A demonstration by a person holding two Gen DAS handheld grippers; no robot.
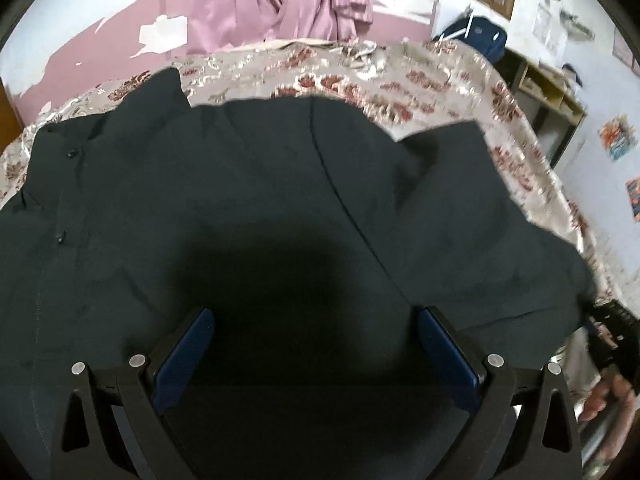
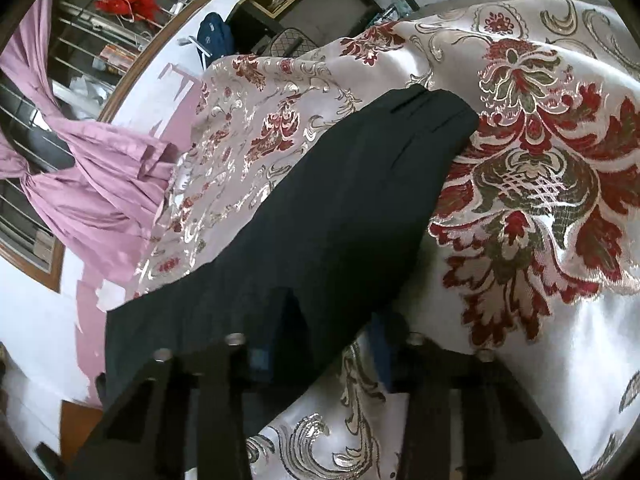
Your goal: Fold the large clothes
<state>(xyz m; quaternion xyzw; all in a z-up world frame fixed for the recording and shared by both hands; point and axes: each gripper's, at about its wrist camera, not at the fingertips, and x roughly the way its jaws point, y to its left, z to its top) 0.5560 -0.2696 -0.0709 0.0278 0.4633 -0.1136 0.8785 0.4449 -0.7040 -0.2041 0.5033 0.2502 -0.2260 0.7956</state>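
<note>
Garment position: the dark shirt (image 1: 260, 200) lies spread across the bed, on a floral bedspread (image 1: 420, 76), with its button placket (image 1: 66, 184) toward the left of the left wrist view and a sleeve (image 1: 460, 184) reaching to the right.

Left claw (image 1: 316, 356): spread wide, poised directly over the body of the shirt. Nothing sits between its blue pads (image 1: 188, 356); whether they touch the cloth cannot be told from this view.

Right claw (image 2: 320, 344): pinching a fold of the dark shirt (image 2: 320, 208). The fabric bunches between the two fingers and runs away from them in a long band over the floral bedspread (image 2: 540, 160), ending at a squared cuff or hem (image 2: 432, 108). The held portion appears lifted slightly off the bedspread near the claw.

Step in hand: judged from this layout, a side section or sleeve is being gathered for folding inward over the body; the shirt is otherwise unfolded, so the task is at an early stage.

Next move: the right claw should carry its held edge across toward the placket side and lay it flat. The left claw should either press the body panel to anchor it or close on a matching edge, so the fold line runs straight. Release only once the cloth lies without bunching.

Background: a pink curtain (image 1: 280, 0) hangs beyond the bed.
</note>
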